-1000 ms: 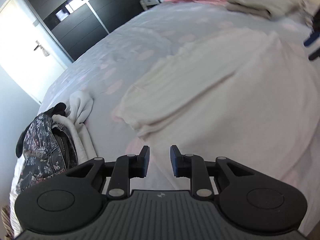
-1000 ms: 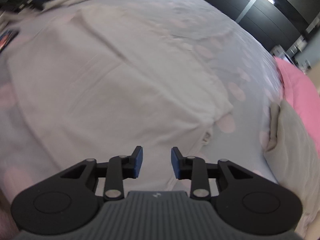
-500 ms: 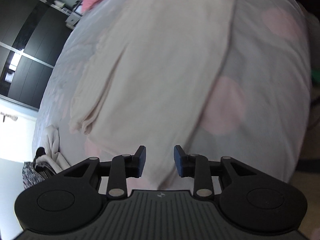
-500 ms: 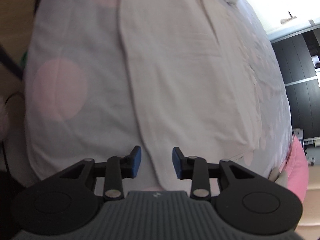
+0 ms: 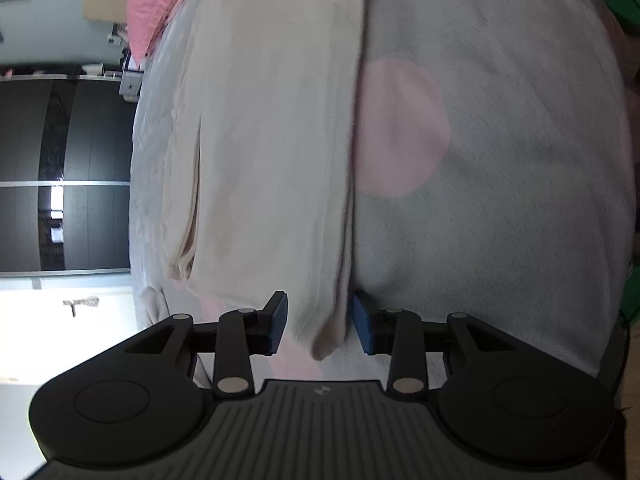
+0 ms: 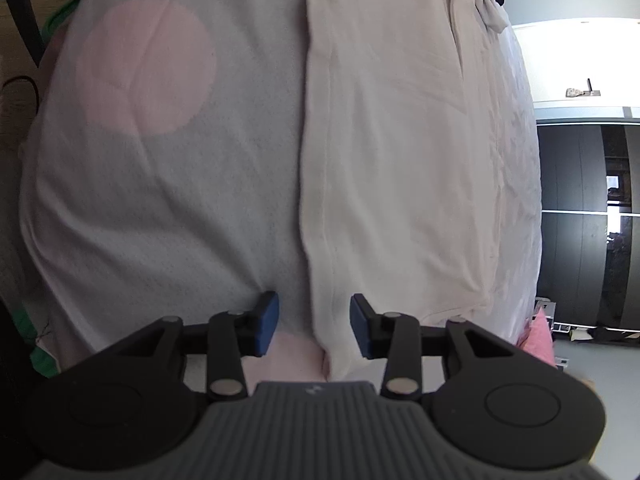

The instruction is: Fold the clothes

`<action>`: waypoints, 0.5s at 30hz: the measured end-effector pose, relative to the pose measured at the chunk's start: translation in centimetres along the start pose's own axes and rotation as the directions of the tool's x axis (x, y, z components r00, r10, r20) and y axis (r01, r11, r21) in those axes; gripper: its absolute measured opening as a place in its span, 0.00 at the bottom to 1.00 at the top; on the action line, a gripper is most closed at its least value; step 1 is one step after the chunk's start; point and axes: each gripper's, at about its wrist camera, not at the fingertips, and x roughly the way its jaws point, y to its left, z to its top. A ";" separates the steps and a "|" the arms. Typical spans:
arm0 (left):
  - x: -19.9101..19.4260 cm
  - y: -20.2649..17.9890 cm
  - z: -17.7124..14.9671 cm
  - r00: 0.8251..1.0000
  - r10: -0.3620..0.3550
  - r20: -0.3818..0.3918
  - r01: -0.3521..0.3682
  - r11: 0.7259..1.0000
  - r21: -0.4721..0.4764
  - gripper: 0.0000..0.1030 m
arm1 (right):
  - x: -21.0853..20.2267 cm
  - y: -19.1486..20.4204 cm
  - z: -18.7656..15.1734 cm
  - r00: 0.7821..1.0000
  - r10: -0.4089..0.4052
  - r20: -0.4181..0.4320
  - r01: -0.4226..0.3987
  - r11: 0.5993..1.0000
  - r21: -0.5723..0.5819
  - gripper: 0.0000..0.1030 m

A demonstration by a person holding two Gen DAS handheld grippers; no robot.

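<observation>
L gripper (image 5: pixel 320 322): jaws parted, have just been opening, straddling the near corner of the cream garment (image 5: pixel 272 140); pads not pressing it. R gripper (image 6: pixel 313 324): also released, jaws just opened wider, the garment's other near corner edge between them, not pinched. Garment lies flat on the bedspread (image 5: pixel 500 160), w/ pink dots beside its edge. Beyond garment: pink pillow (image 5: pixel 150 8), then dark wardrobe (image 6: pixel 580 220).

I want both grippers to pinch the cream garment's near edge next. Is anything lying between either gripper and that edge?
Nothing visible does. The cream garment lies flat on the dotted bedspread, and its near corner already sits between the open left gripper. Its edge likewise runs between the open right gripper. Both grippers' jaws have just been opening.
</observation>
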 end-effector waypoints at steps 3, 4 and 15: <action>0.6 -0.5 0.0 0.999 0.036 0.003 -0.036 0.999 -0.009 0.32 | 0.5 0.2 0.0 1.000 -0.030 -0.003 0.030 0.999 -0.013 0.46; 0.9 -0.5 0.1 0.999 0.050 0.000 -0.050 0.999 -0.021 0.32 | 0.7 0.5 0.0 0.999 -0.053 0.000 0.053 0.998 -0.041 0.46; 1.7 0.1 0.9 0.993 0.122 -0.006 -0.122 0.992 -0.028 0.05 | 1.6 2.9 -0.9 0.975 -0.221 -0.007 0.215 0.954 -0.207 0.10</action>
